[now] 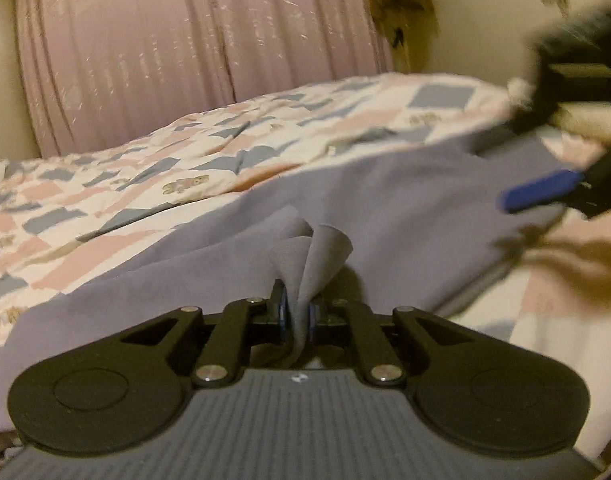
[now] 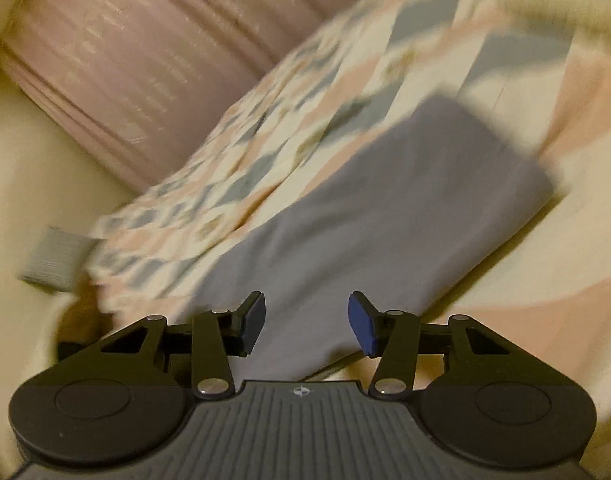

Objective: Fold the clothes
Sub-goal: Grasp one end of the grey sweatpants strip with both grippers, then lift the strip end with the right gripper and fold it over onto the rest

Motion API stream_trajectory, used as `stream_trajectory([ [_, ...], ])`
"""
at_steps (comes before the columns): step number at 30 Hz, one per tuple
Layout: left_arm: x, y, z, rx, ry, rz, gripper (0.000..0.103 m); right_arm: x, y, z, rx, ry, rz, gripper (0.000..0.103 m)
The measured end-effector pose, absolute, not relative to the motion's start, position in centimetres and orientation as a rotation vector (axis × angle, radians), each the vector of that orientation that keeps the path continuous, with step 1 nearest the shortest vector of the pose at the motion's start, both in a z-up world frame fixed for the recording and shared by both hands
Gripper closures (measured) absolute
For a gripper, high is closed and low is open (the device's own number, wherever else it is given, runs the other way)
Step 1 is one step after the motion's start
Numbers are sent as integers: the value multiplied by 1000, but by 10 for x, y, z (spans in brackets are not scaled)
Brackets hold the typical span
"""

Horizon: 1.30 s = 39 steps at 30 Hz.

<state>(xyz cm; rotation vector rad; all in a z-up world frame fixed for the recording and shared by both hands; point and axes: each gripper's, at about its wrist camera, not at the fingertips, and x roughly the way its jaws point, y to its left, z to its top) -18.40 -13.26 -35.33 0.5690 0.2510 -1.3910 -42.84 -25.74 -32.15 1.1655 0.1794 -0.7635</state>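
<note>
A grey-lilac garment (image 1: 385, 200) lies spread across a patterned bed cover (image 1: 185, 160). My left gripper (image 1: 296, 314) is shut on a bunched fold of the grey garment, which sticks up between its blue pads. In the left wrist view the right gripper (image 1: 553, 164) shows blurred at the far right above the garment, its blue pads apart. In the right wrist view the right gripper (image 2: 305, 322) stands open over the near end of the garment (image 2: 385, 220), with nothing between its fingers. The garment looks folded into a long strip there.
The bed cover (image 2: 265, 140) has pink, blue and cream patches. A pink curtain (image 1: 185, 48) hangs behind the bed against a cream wall. A small grey ribbed item (image 2: 53, 260) sits at the left beyond the cover's edge. Both views are motion-blurred.
</note>
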Motion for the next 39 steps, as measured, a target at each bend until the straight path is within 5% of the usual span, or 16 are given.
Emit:
stream_trajectory([
  [6, -188, -125, -358, 600, 188, -1429, 91, -365, -291, -360, 1443, 209, -483, 50],
  [19, -181, -88, -346, 550, 118, -1555, 84, -305, -306, -364, 1450, 346, -469, 51],
  [20, -175, -85, -342, 547, 134, -1536, 82, -300, -304, -363, 1421, 369, -476, 53],
  [23, -151, -78, -322, 553, 203, -1453, 81, -284, -294, -358, 1308, 438, -506, 96],
  [31, -58, -101, -283, 537, 573, -1518, 80, -314, -272, -325, 1039, 374, -604, 97],
  [39, -51, -131, -293, 731, 590, -1690, 76, -392, -299, -319, 1014, 353, -756, 97],
])
